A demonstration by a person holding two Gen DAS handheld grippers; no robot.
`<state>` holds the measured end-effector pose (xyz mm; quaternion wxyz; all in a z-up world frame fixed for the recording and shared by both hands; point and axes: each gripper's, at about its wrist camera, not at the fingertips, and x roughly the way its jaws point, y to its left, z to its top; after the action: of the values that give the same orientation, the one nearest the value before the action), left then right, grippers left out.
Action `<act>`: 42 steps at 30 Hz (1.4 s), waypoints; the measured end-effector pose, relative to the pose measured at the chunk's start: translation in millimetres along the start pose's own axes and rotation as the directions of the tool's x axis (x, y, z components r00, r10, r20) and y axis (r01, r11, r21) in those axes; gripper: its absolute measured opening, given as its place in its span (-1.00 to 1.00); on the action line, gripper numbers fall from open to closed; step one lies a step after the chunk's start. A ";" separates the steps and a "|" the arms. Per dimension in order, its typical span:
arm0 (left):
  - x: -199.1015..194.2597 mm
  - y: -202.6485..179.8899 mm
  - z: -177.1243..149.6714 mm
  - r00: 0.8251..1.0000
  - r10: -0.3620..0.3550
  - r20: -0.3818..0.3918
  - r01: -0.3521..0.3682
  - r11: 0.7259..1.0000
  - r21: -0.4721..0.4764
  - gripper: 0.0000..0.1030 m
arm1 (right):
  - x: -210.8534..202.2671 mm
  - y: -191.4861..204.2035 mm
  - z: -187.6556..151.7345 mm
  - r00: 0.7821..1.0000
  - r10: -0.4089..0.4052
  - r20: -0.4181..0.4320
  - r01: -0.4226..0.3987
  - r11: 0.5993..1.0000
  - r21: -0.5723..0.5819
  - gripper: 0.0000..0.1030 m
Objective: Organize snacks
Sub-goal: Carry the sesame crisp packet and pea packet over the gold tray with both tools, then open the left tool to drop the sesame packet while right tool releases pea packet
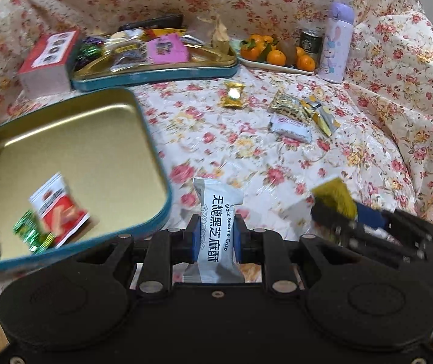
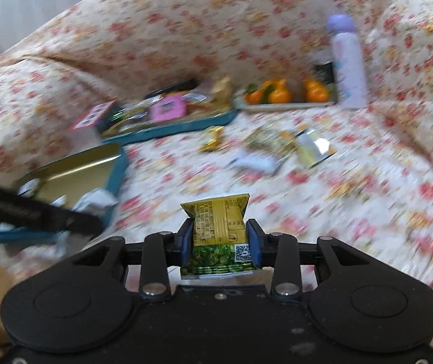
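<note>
My left gripper (image 1: 216,233) is shut on a white black sesame crisp packet (image 1: 216,230), held upright above the floral cloth, just right of a gold-lined teal tin (image 1: 101,139). The tin holds a red-and-white packet (image 1: 60,209), a green packet (image 1: 31,236) and white packets. My right gripper (image 2: 220,236) is shut on a yellow-green pea snack packet (image 2: 219,233); it also shows at the right in the left wrist view (image 1: 334,200). The teal tin (image 2: 116,170) lies to its left, partly behind the left gripper's arm (image 2: 34,212).
A second teal tin (image 1: 156,69) full of snacks sits farther back beside a red-and-white box (image 1: 46,63). Loose snacks (image 1: 295,115) and a gold candy (image 1: 233,97) lie on the cloth. A plate of oranges (image 1: 277,54), a can (image 1: 310,42) and a purple bottle (image 1: 336,42) stand behind.
</note>
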<state>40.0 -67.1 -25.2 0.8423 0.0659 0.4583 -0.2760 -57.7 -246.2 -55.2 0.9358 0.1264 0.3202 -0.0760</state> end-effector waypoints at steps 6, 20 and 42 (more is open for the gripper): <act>-18.1 28.7 -15.3 0.998 0.055 0.005 -0.055 0.998 -0.038 -0.46 | -15.2 41.3 -14.5 0.992 0.108 -0.059 -0.108 0.994 0.006 -0.26; -43.0 124.6 19.6 0.974 0.205 0.097 -0.186 0.967 -0.172 -0.46 | -3.8 122.6 18.5 0.963 0.257 -0.076 -0.263 0.961 -0.088 -0.26; -23.9 200.3 11.8 0.966 0.236 0.107 -0.186 0.919 -0.346 -0.46 | 68.5 193.8 52.3 0.985 0.151 -0.080 -0.159 0.981 -0.110 -0.25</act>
<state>143.6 106.3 -27.5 0.8976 -0.0487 0.4252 -0.1058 69.6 -80.0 -21.3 0.9326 0.0989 0.3466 0.0204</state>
